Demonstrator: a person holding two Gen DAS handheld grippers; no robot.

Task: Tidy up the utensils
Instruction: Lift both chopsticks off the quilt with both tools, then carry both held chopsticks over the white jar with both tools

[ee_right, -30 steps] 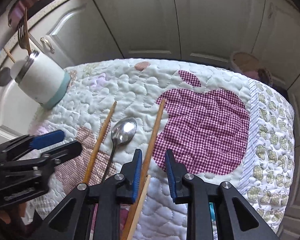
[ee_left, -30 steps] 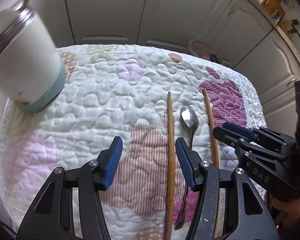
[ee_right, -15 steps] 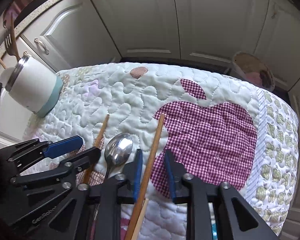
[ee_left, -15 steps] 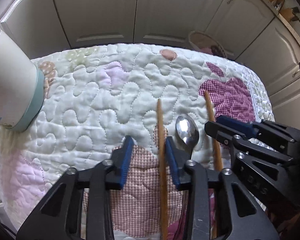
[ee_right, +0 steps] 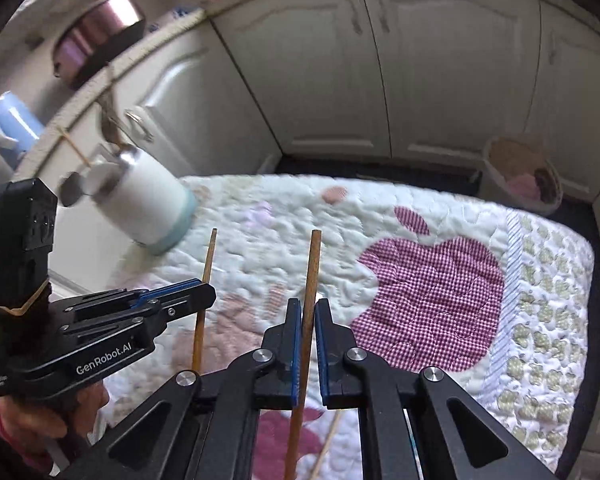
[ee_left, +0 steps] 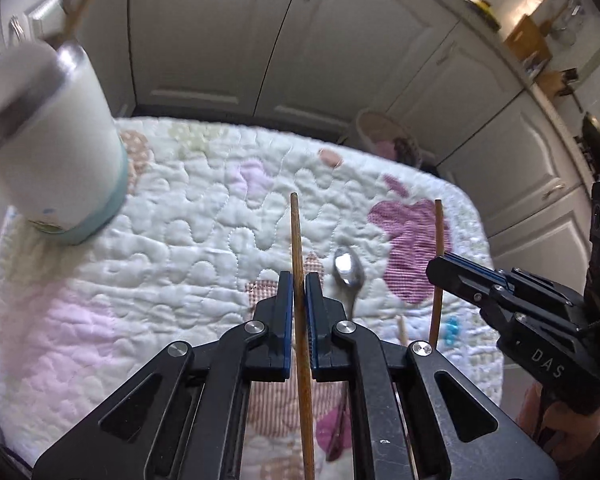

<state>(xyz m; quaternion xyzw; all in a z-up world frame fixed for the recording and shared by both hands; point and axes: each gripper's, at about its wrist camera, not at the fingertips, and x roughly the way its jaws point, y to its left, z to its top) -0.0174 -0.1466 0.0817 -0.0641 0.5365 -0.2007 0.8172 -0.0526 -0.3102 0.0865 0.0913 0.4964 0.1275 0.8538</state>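
My left gripper (ee_left: 299,284) is shut on a wooden chopstick (ee_left: 297,236) and holds it above the quilted table cover (ee_left: 180,248). My right gripper (ee_right: 308,312) is shut on a second wooden chopstick (ee_right: 312,268), also lifted; it shows in the left wrist view (ee_left: 438,232). A metal spoon (ee_left: 349,274) lies on the quilt between the two grippers. A white cup with a teal base (ee_left: 56,160) stands at the far left and holds utensils; it also shows in the right wrist view (ee_right: 148,204). Another thin stick (ee_left: 401,330) lies by the spoon.
White cabinet doors (ee_left: 312,40) stand behind the table. A round basket (ee_right: 520,174) sits on the floor at the far right. A metal bowl (ee_right: 100,28) and a blue mug (ee_right: 12,128) sit on the counter at the left.
Both grippers have closed on their chopsticks and lifted them off the quilt. The spoon stays lying on the quilt.
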